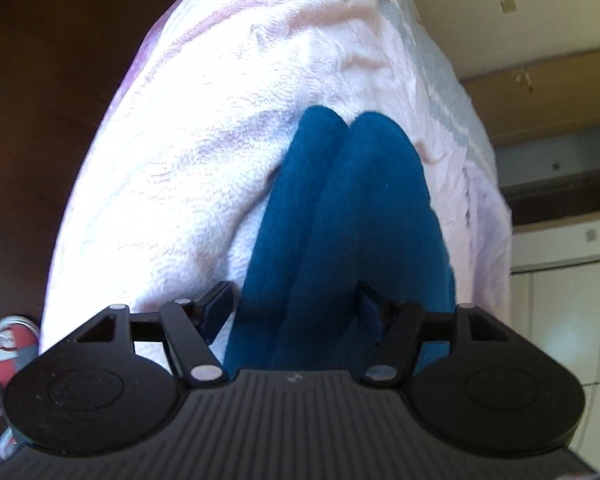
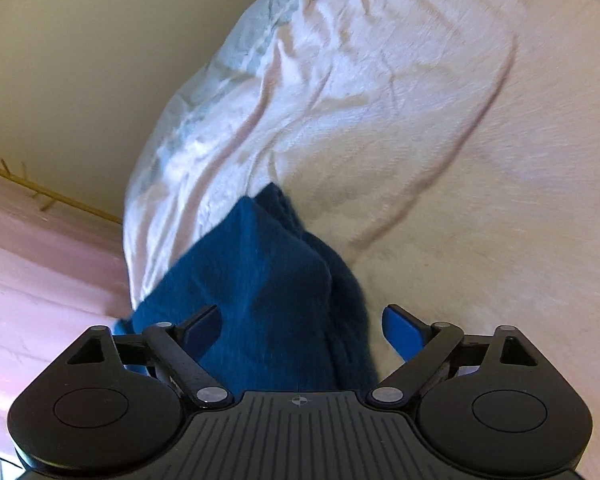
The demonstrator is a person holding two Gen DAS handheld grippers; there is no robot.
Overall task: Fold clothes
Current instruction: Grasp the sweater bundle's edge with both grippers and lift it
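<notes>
A dark blue knitted garment (image 1: 352, 216) lies in long folds on a pale pink bedspread (image 1: 220, 120). It runs away from my left gripper (image 1: 296, 312), whose jaws stand apart with the cloth between them. The left pad is clear of the cloth's edge. In the right wrist view the same blue garment (image 2: 260, 280) lies bunched on the bedspread (image 2: 440, 140). My right gripper (image 2: 304, 330) is wide open over its near end. Its right fingertip (image 2: 404, 332) is off the cloth, over the bedspread.
A pale blue-grey sheet (image 2: 204, 92) hangs along the bed's edge beside a cream wall (image 2: 60, 80). Dark wood (image 1: 60, 100) borders the bed on the left. A red and grey shoe (image 1: 8, 344) is on the floor. White cabinets (image 1: 560, 300) stand at the right.
</notes>
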